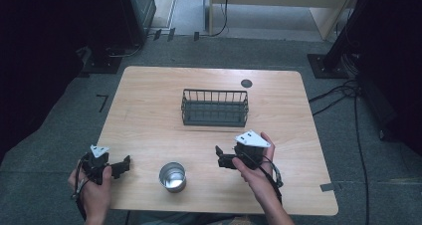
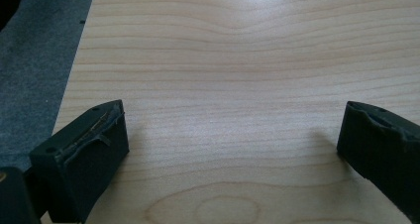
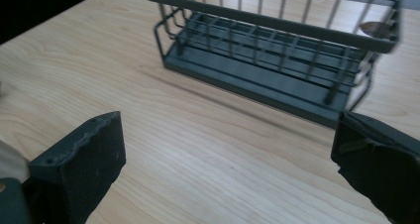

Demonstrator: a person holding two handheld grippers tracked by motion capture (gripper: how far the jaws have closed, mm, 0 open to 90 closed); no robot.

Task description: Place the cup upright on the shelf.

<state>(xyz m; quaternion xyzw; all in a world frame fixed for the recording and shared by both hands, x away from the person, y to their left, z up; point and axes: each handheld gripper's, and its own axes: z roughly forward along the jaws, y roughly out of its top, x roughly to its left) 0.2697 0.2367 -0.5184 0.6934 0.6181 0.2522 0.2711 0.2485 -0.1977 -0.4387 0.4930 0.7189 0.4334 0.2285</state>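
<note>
A dark wire basket point(image 1: 215, 108) stands empty near the middle of the wooden table point(image 1: 149, 115). A shiny metal cup point(image 1: 172, 177) sits upright near the front edge, between my two hands. My left gripper point(image 1: 124, 165) rests at the front left, open, its jaws pointing right toward the cup, with bare wood between them point(image 2: 233, 135). My right gripper point(image 1: 219, 156) is held at the front right of the cup, open and empty. In the right gripper view the basket point(image 3: 277, 50) lies ahead and slightly right of the jaws.
A small dark round disc point(image 1: 246, 83) is set in the table top behind the basket. Grey carpet surrounds the table, with cables point(image 1: 348, 93) and dark stands at the right and back left.
</note>
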